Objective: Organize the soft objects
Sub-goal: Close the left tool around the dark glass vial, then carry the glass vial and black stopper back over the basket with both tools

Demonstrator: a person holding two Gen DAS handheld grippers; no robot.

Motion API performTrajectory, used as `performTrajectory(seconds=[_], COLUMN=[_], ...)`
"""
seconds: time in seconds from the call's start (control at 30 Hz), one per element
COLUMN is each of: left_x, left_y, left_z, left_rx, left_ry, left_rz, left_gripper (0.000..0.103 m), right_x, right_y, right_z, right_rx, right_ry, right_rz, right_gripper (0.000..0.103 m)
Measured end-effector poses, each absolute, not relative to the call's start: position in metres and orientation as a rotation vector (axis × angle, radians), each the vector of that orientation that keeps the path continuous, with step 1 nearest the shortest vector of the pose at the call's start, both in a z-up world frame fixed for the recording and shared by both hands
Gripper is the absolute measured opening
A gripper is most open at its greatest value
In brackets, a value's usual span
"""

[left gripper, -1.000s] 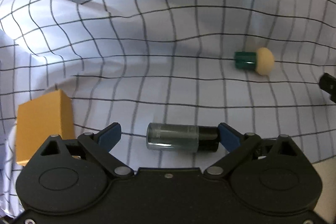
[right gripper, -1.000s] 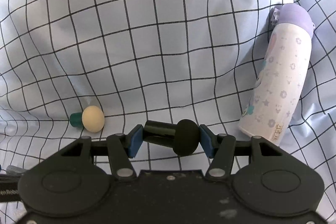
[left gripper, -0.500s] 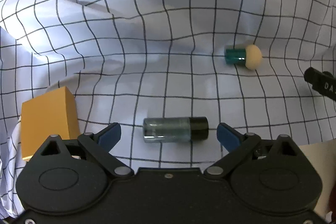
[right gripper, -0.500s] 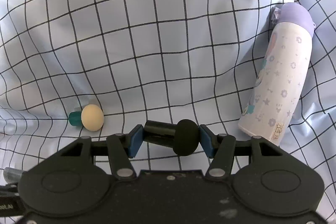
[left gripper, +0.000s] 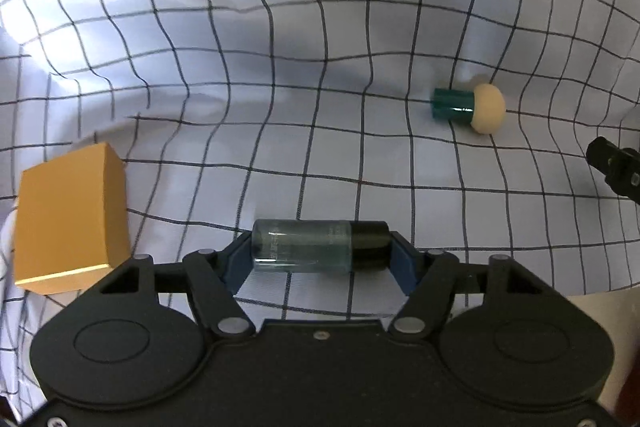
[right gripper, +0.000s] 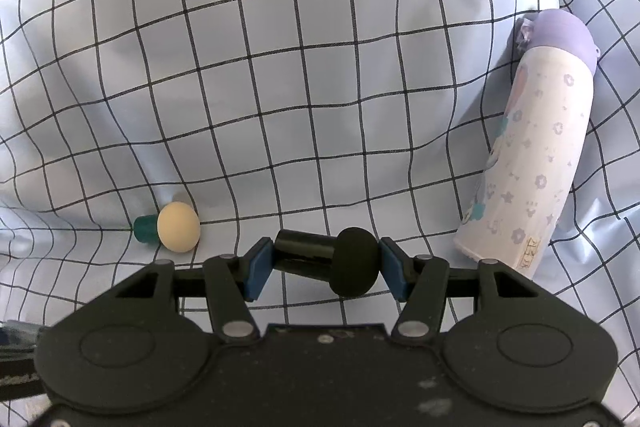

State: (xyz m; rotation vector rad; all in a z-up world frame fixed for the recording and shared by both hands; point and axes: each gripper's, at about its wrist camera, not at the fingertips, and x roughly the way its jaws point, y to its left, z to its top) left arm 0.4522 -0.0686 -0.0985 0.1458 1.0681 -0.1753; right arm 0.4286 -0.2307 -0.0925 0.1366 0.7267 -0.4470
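Observation:
A small grey-green glass bottle with a black cap [left gripper: 304, 247] lies crosswise on the checked cloth [left gripper: 280, 67]. My left gripper [left gripper: 320, 259] is closing on it, and its blue pads touch both ends of the bottle. My right gripper [right gripper: 326, 263] is shut on a black mushroom-shaped puff [right gripper: 354, 261], held end to end just above the cloth. A beige puff with a green handle [left gripper: 476, 107] lies loose on the cloth, to the left of the right gripper [right gripper: 172, 231].
An orange box [left gripper: 68, 215] stands on the cloth left of the left gripper. A white and lilac flask [right gripper: 528, 163] lies at the right. Part of the right gripper [left gripper: 616, 171] shows at the left view's right edge. The cloth is rumpled.
The left gripper's jaws, wide apart a moment ago, have come in onto the ends of the small bottle. The right gripper has kept still with the black puff.

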Motion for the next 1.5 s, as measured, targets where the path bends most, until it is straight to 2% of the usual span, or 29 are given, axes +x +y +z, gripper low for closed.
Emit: performTrajectory(seconds=[0.23,0.5,0.87,1.5], left_x=[0.408,0.313,0.203,0.124], left_y=[-0.058,-0.057,-0.038,-0.016], left_z=[-0.054,-0.021,-0.022,-0.021], left_rx=[0.117,0.133,0.182,0.125], left_ry=[0.976,0.876,0.877,0.862], left_rz=[-0.191,-0.267,-0.242,-0.242], left_gripper=[0.065,0.065,0.065,0.065], right_x=[0.429,0.429,0.427,0.423], right_y=[-0.230,-0.230,-0.230,-0.226], right_z=[-0.092,-0.090,-0.090,-0.080], right_rx=[0.134,0.135,0.135,0.078], right_ry=[0.725,0.718,0.709,0.697], right_rz=[-0.456,-0.464,-0.481,-0.532], right_gripper=[0.056,0.056,0.056,0.056])
